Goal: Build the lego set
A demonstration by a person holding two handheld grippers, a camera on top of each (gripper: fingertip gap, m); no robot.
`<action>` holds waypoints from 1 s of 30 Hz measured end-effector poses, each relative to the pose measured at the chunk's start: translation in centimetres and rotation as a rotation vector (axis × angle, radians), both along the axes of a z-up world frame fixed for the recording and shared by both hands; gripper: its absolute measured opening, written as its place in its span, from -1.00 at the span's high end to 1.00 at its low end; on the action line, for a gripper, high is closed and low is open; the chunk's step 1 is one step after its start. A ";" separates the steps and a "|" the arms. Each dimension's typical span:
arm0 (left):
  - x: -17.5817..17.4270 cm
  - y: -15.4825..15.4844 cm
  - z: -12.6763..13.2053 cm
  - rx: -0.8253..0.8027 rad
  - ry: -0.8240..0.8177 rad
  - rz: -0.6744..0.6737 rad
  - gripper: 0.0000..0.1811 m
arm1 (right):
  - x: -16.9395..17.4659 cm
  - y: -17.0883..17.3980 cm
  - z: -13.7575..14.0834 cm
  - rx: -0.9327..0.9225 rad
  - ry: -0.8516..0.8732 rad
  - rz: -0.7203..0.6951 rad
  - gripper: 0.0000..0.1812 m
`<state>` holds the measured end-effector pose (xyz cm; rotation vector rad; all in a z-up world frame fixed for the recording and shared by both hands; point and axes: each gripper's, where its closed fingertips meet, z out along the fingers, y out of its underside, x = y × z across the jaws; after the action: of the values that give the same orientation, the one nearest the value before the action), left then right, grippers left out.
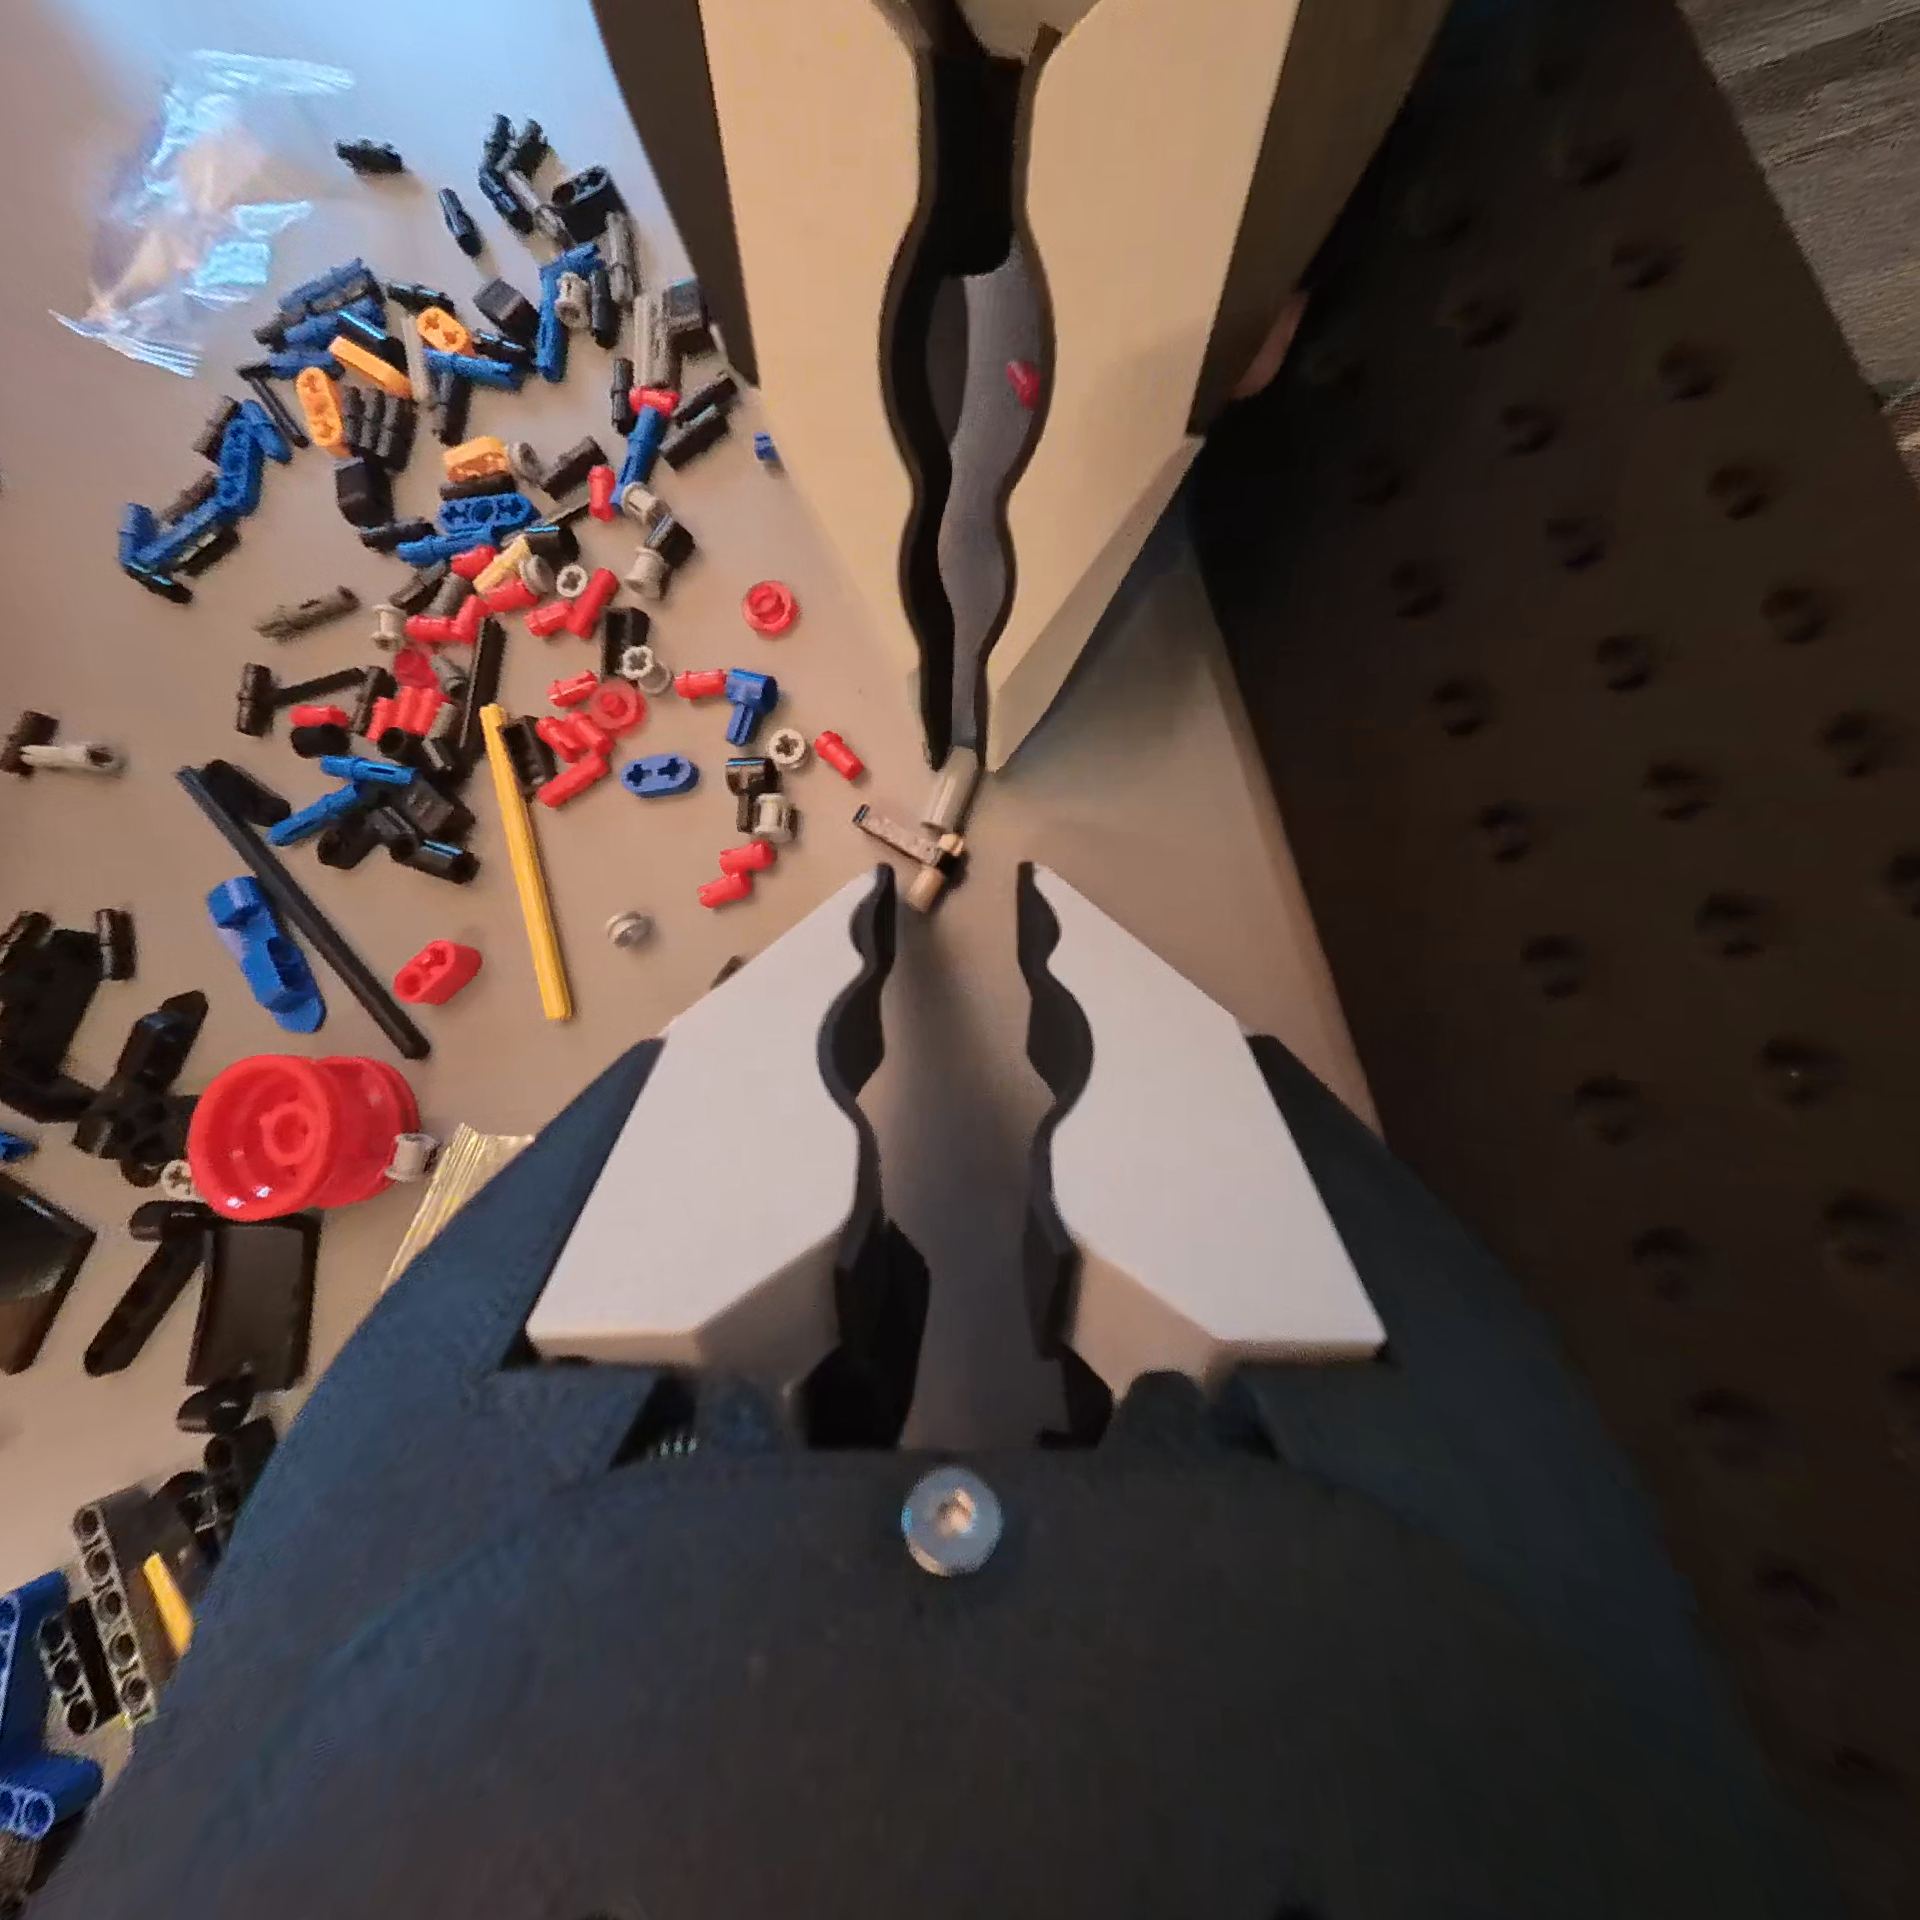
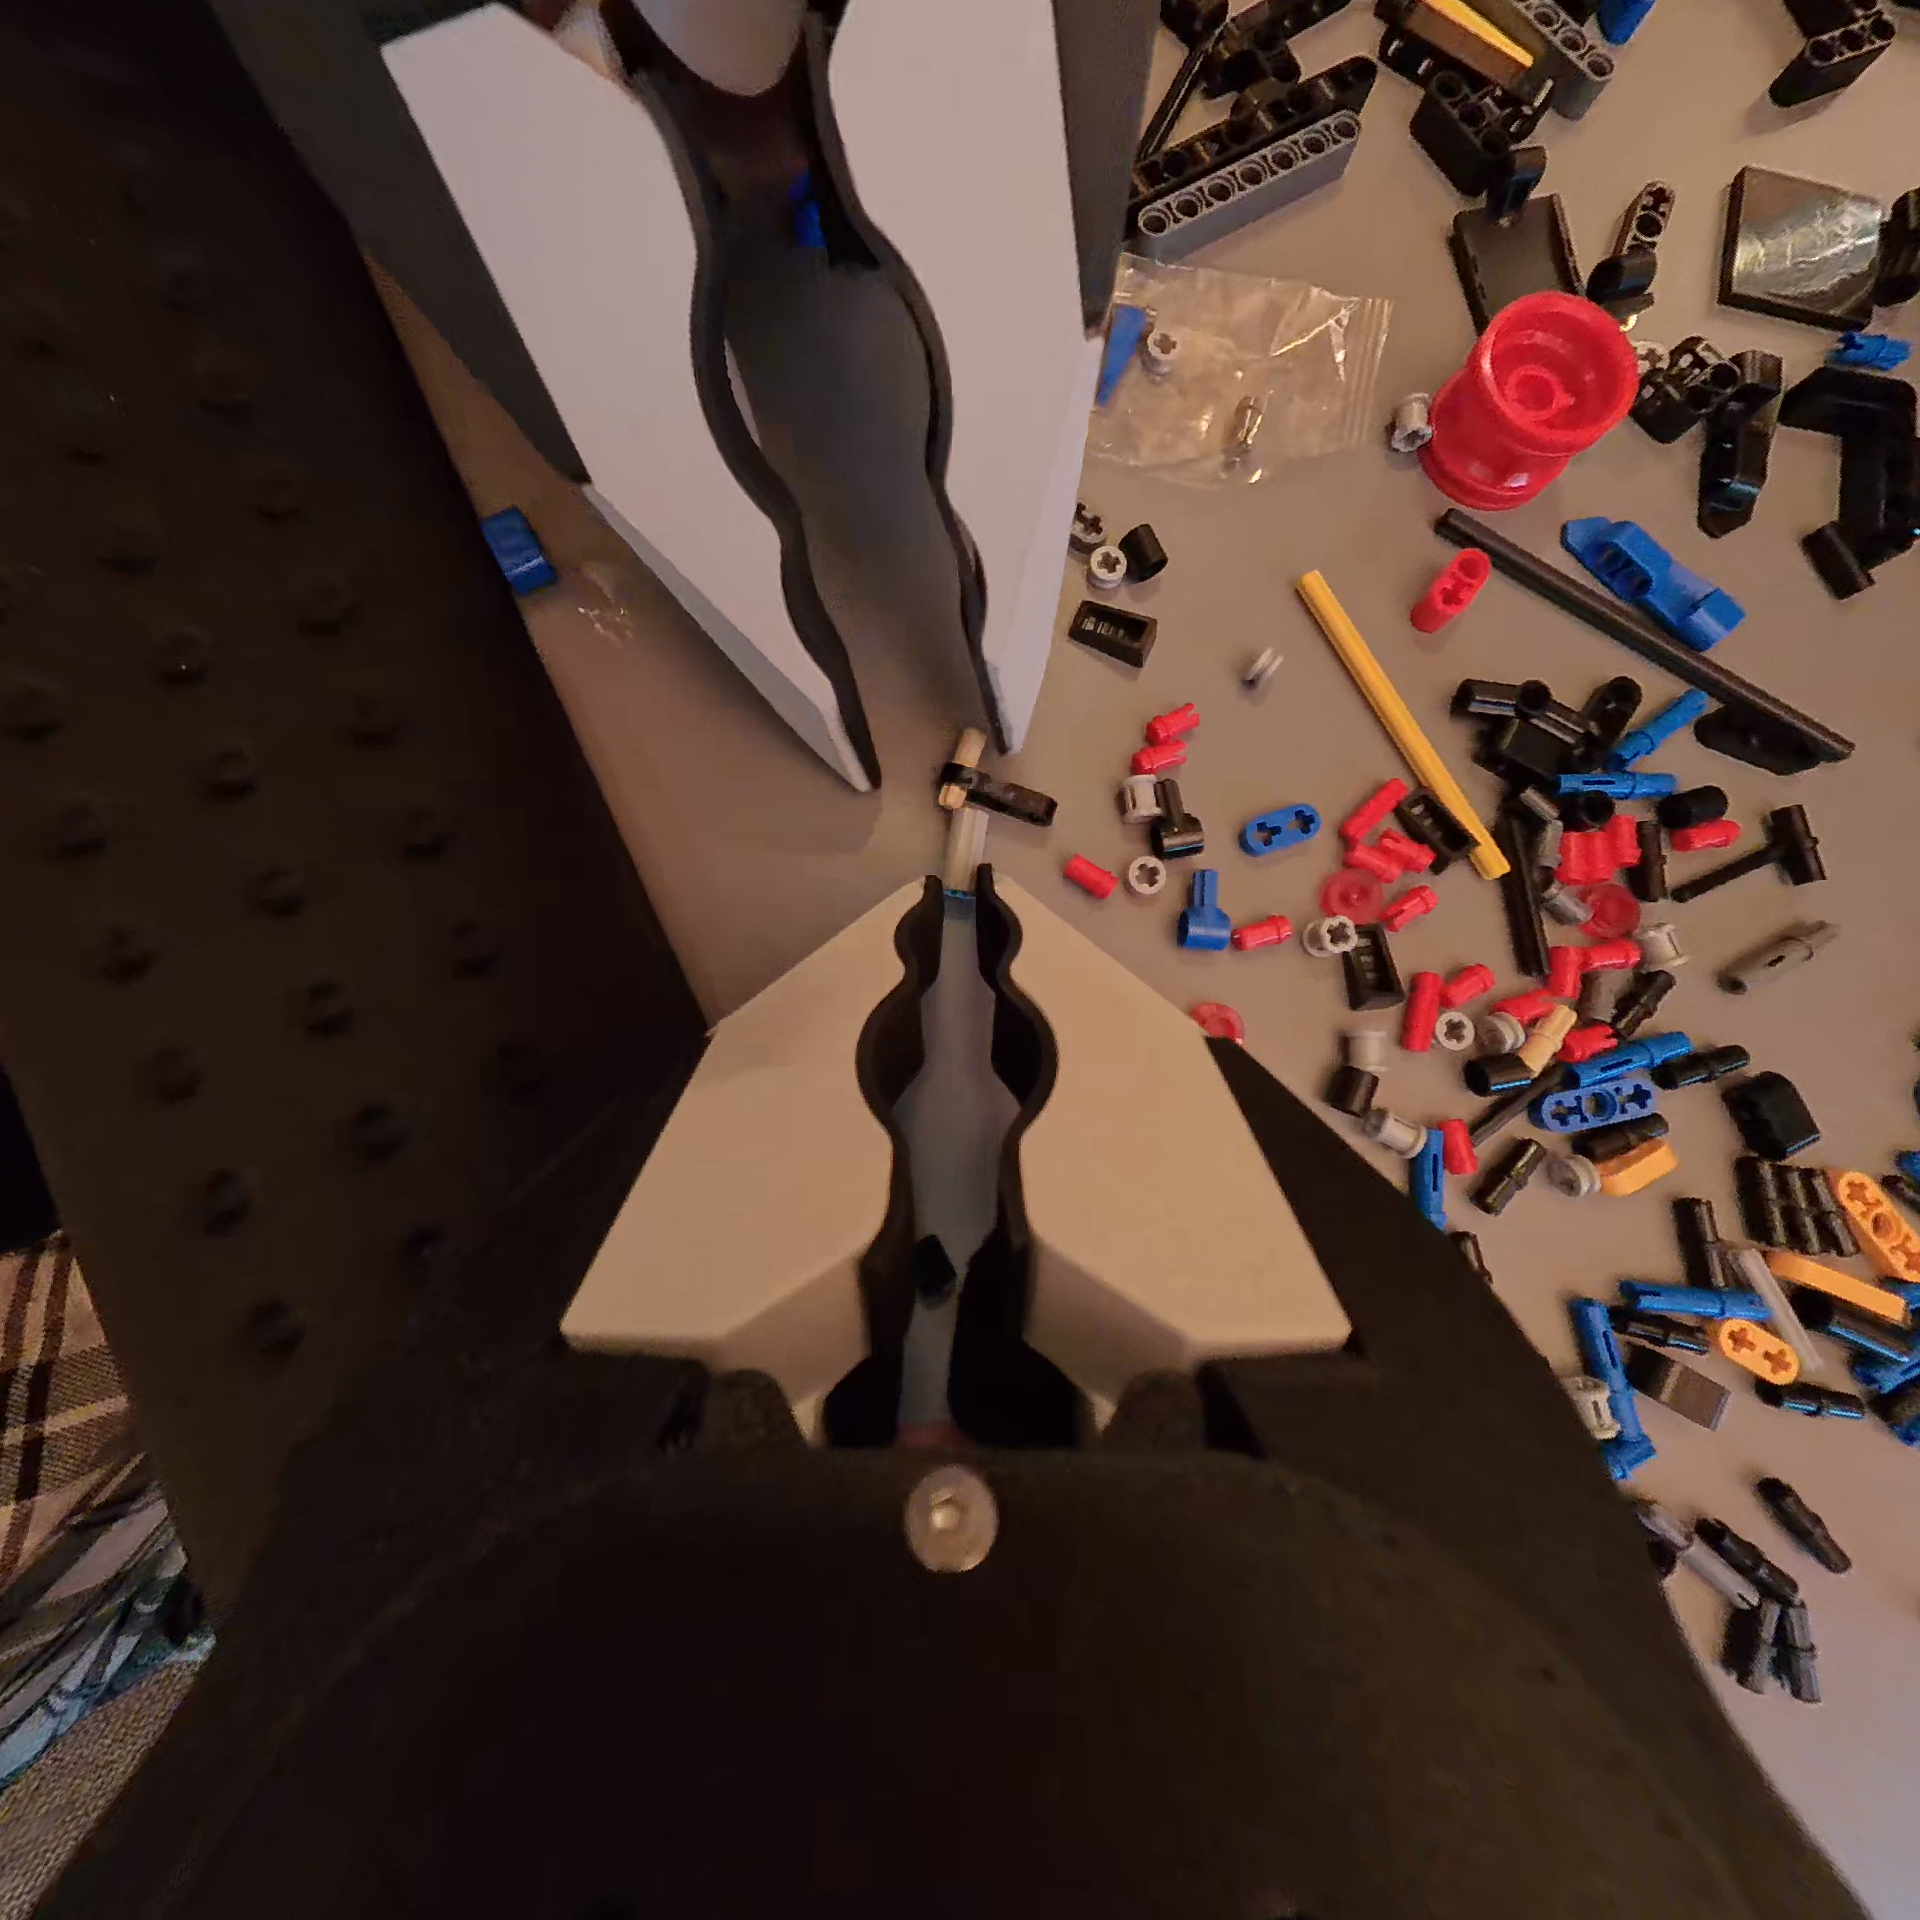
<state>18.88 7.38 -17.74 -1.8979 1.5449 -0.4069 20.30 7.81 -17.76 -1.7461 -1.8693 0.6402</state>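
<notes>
lego pin assembly [image 2: 971, 805], a pale grey axle pin pushed through a small black connector with a tan end, sits between the two grippers, just above the grey worktop [image 2: 727, 914]. right gripper [image 2: 958, 885] has its fingers pressed together, pinching the pale end of that pin at their very tips. left gripper [image 1: 954, 868] has its fingers spread, the tan end of the assembly [image 1: 940, 836] lying just past the tip of one of them, close to touching. it is unclear whether the piece rests on the worktop. beyond, loose parts are scattered over the worktop: red pins, blue and black connectors, a long yellow axle [image 2: 1397, 722], a black axle [image 2: 1636, 639], a red wheel hub [image 2: 1522, 400] and a clear plastic bag [image 2: 1231, 374]. a dark studded mat [image 2: 260, 727] borders the worktop.
</notes>
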 end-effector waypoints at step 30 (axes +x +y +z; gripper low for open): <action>0.0 0.5 -0.1 0.087 0.100 -0.114 0.98 | -0.1 0.6 0.1 0.147 -0.022 0.131 0.95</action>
<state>18.88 7.85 -17.86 -1.7931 1.7138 -0.2934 20.24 8.38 -17.67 -1.5546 -2.0045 0.5195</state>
